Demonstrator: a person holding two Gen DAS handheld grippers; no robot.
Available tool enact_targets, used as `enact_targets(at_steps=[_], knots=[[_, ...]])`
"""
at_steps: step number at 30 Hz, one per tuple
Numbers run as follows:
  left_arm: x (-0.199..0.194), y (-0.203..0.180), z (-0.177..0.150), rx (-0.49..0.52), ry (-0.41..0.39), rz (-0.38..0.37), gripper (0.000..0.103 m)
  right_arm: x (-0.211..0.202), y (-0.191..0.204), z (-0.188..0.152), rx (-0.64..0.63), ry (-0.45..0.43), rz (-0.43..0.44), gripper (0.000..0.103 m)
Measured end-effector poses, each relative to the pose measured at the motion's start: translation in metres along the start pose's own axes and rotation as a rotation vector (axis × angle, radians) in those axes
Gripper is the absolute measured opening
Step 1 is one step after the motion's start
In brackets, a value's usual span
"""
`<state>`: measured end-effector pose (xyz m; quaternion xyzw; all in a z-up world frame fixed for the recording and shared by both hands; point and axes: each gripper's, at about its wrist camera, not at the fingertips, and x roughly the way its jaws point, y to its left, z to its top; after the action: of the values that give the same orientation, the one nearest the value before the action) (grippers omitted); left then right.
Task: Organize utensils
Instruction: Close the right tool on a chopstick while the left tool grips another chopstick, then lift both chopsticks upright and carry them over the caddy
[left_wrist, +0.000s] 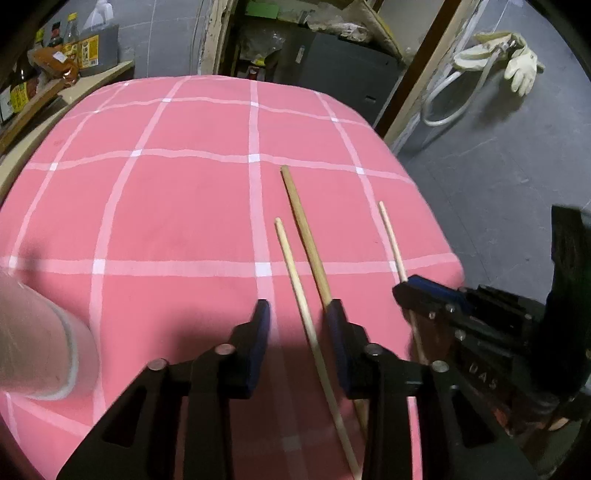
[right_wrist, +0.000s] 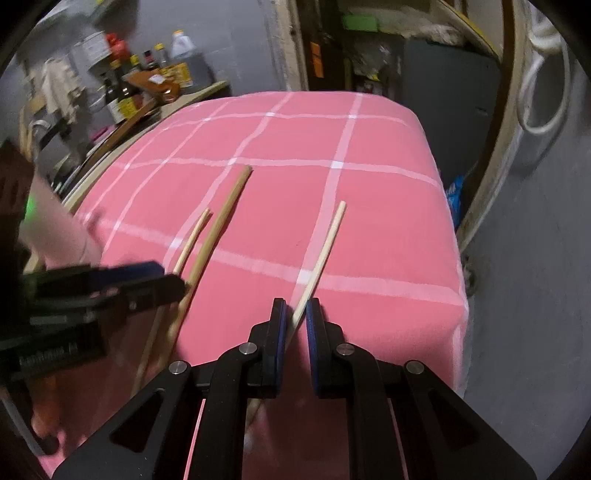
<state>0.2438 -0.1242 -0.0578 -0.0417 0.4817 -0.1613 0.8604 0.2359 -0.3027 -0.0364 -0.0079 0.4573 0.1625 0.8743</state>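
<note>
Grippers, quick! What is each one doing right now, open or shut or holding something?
Left gripper: open, with the thin pale chopstick lying between its fingers, not pinched.
Right gripper: closed around the other pale chopstick.

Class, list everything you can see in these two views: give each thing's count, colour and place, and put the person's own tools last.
thin chopsticks: two, pale wood, on the cloth; one between the left fingers, one between the right fingers.
thick stick: one, darker tan, between the thin two.
tablecloth: one, pink with white grid, over the table.
cup: one, pale, blurred, near left edge.
bottles: several, mixed colours, shelf at back left.
gloves: whitish, hanging back right.
left gripper: black, blue pads, open.
right gripper: black, blue pads, narrowly parted around its chopstick.
</note>
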Motion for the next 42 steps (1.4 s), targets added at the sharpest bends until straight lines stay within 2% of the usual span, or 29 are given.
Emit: enact_targets(at_steps=[1, 3, 7, 11, 14, 18, 21, 26, 34, 42], knots=[[0.002, 0.000, 0.001, 0.007, 0.011, 0.022, 0.014, 0.002, -0.001, 0.003, 0.017, 0.006, 0.002, 0.009], [0.002, 0.001, 0.003, 0.004, 0.025, 0.015, 0.005, 0.004, -0.003, 0.006, 0.045, 0.012, 0.010, 0.009], [-0.002, 0.002, -0.001, -0.006, 0.044, -0.002, 0.004, 0.002, -0.008, 0.004, 0.100, 0.018, 0.034, 0.008], [-0.015, 0.004, -0.015, -0.009, 0.041, -0.028, 0.002, -0.008, -0.016, -0.011, 0.202, -0.015, 0.124, 0.005], [-0.032, 0.007, -0.028, 0.000, 0.001, -0.047, 0.002, -0.019, -0.016, -0.024, 0.245, -0.053, 0.184, 0.003], [-0.062, 0.016, -0.046, -0.001, -0.088, -0.084, 0.002, -0.043, -0.001, -0.042, 0.247, -0.143, 0.249, 0.003], [-0.088, 0.023, -0.055, -0.002, -0.163, -0.107, 0.002, -0.061, 0.014, -0.051, 0.226, -0.213, 0.267, 0.003], [-0.133, 0.034, -0.074, -0.002, -0.321, -0.128, 0.002, -0.096, 0.041, -0.055, 0.177, -0.411, 0.283, 0.003], [-0.208, 0.063, -0.076, -0.008, -0.604, -0.040, 0.002, -0.119, 0.116, -0.031, 0.081, -0.721, 0.363, 0.003], [-0.260, 0.118, -0.054, -0.055, -0.834, 0.079, 0.002, -0.126, 0.184, 0.009, 0.037, -0.940, 0.474, 0.003]])
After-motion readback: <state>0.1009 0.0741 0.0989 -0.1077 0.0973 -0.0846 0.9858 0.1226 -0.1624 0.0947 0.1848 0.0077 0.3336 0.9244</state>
